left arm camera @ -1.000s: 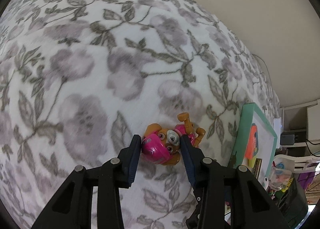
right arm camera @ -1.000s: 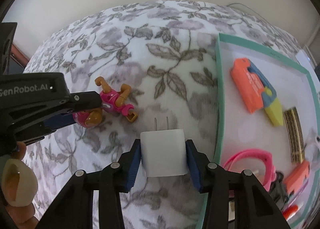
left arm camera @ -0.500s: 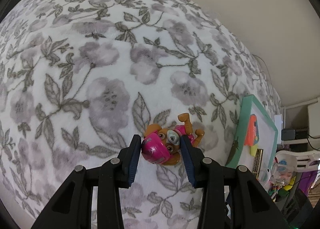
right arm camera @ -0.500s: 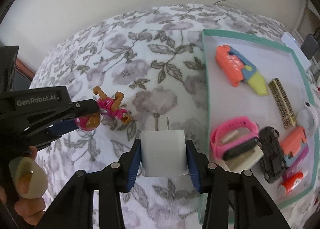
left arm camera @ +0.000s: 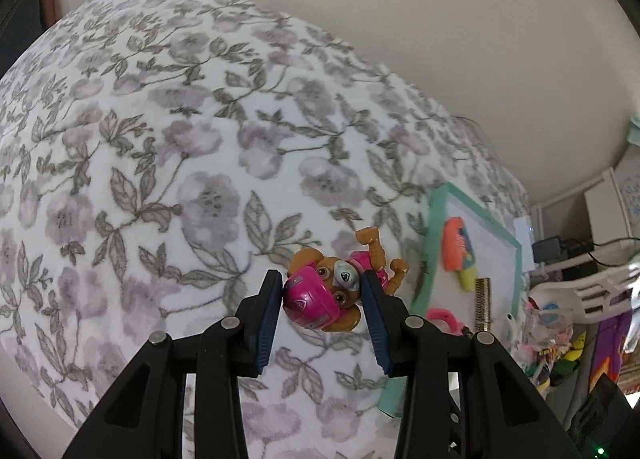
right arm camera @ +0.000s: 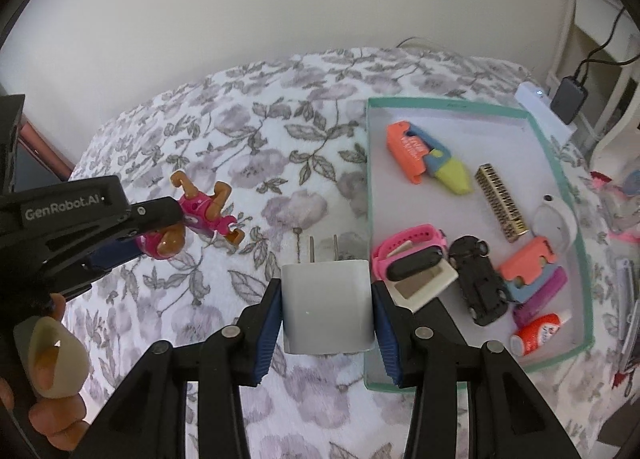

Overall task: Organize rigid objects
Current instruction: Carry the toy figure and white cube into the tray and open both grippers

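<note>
in my right tool (right arm camera: pixel 327 309) i have one white wall charger (right arm camera: pixel 326 305) clamped between the blue pads, a plain rounded block with its two metal prongs pointing forward, away from me, held up over the floral bed cover (right arm camera: pixel 256 147). in my left tool (left arm camera: pixel 320 309) i grip one toy pup figure (left arm camera: pixel 332 293) by its head: glossy pink helmet, tan face, grey goggles, pink body with tan legs sticking out beyond the pads; it too hangs above the cover, clear of it. both tools tilt steeply downward, and in the right view the left tool (right arm camera: pixel 160 221) reaches in from the left edge with my fingers (right arm camera: pixel 56 411) curled round its handle below.

just beyond the charger, to the right, lies one shallow tray (right arm camera: pixel 560 195) with a teal rim, flat on the bed. in it i count one pink watch band (right arm camera: pixel 404 247), one black toy car (right arm camera: pixel 478 279), one gold-and-black comb-like strip (right arm camera: pixel 500 201), two orange-and-blue toy pieces, the farther one (right arm camera: pixel 424 157) with a yellow tip, the nearer one (right arm camera: pixel 530 271) with a purple end, one small orange-and-white bottle (right arm camera: pixel 538 333), and one white rounded piece (right arm camera: pixel 558 221) against the right rim.

farthest back a plain pale wall (right arm camera: pixel 280 7) stands behind the bed.
</note>
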`<state>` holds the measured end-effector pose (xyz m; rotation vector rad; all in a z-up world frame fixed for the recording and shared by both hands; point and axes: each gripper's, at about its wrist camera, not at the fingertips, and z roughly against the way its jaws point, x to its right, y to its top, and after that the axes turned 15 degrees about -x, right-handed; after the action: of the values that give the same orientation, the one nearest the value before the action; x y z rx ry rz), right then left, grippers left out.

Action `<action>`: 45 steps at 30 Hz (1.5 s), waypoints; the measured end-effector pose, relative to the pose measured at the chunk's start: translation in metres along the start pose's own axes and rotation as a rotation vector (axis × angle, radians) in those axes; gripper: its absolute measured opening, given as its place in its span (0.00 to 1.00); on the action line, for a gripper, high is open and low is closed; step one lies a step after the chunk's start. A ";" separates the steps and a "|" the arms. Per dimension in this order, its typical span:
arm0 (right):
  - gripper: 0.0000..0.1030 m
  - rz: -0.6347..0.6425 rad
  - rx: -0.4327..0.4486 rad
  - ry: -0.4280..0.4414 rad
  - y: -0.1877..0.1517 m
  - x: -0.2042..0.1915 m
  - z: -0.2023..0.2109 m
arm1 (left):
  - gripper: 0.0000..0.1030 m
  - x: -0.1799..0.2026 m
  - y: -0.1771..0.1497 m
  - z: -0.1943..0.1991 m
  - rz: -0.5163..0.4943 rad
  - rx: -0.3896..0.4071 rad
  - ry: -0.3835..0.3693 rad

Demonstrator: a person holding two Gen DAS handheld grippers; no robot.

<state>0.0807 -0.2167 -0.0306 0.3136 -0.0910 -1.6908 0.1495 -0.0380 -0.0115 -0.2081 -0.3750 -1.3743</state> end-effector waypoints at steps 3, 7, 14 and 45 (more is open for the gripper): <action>0.45 -0.005 0.012 -0.001 -0.002 0.006 0.005 | 0.41 0.009 -0.005 0.003 -0.022 0.009 -0.023; 0.45 -0.047 0.002 0.005 0.000 0.026 0.002 | 0.41 0.022 -0.009 0.001 -0.051 0.009 -0.038; 0.45 -0.205 -0.038 -0.045 -0.001 0.090 -0.009 | 0.41 0.056 -0.019 -0.014 -0.131 -0.030 -0.069; 0.45 -0.386 -0.081 -0.114 -0.016 0.169 -0.022 | 0.41 0.148 -0.071 -0.093 -0.392 -0.194 0.016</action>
<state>0.0523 -0.3774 -0.0815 0.1800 -0.0474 -2.0895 0.1152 -0.2202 -0.0461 -0.2939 -0.2765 -1.8007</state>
